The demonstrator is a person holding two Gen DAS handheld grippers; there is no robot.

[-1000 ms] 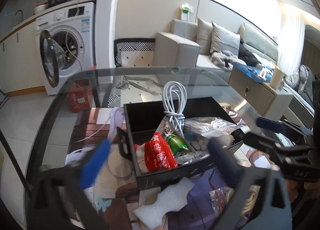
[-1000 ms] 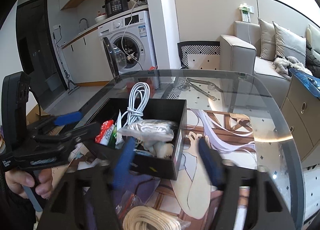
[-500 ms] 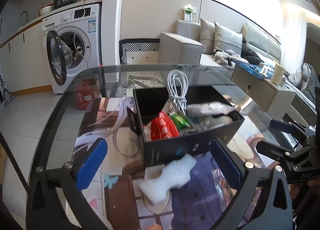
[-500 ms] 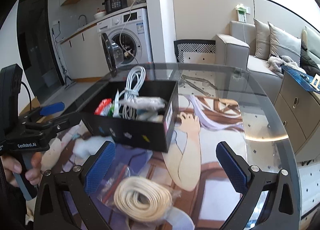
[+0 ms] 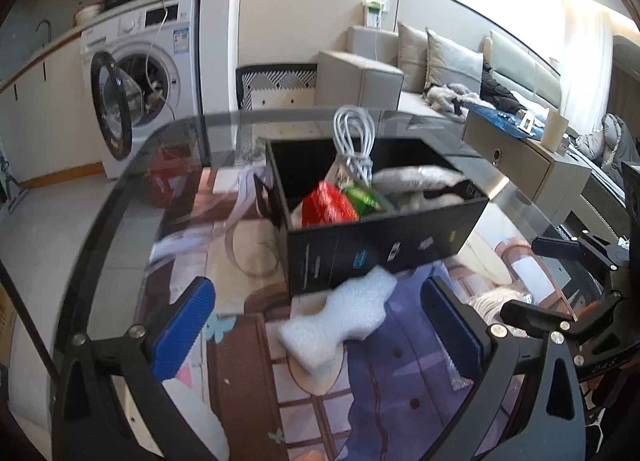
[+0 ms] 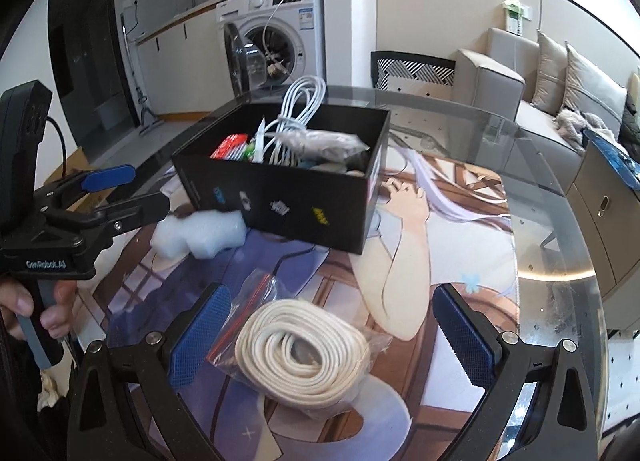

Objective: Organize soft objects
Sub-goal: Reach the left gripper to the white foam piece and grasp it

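A: Foam, white and wavy-edged, on the worktop (image 5: 132, 189)?

B: Yes. The white foam piece (image 5: 340, 319) lies on the printed mat (image 6: 420, 261), touching the near wall of the black box (image 5: 380, 249). From the left wrist view it sits between and just ahead of the blue pads.

A: So what is the left hand-held gripper (image 5: 320, 327) doing?

B: Its fingers stand wide apart, with nothing between them. It hangs just above the mat.

A: And the right hand-held gripper (image 6: 332, 339)?

B: Also spread wide and holding nothing. Between its pads (image 6: 200, 335) lies a coil of cream cord (image 6: 302, 351) in a clear zip bag, flat on the mat.

A: What is in the box?

B: A white cable bundle (image 6: 298, 109) standing up above the rim, a red packet (image 5: 326, 205), something green (image 5: 360, 197) beside it, and a clear bag of grey-white stuff (image 6: 320, 141) on top.

A: Where is the cord relative to the foam?

B: Near it, on the right side, apart from it.
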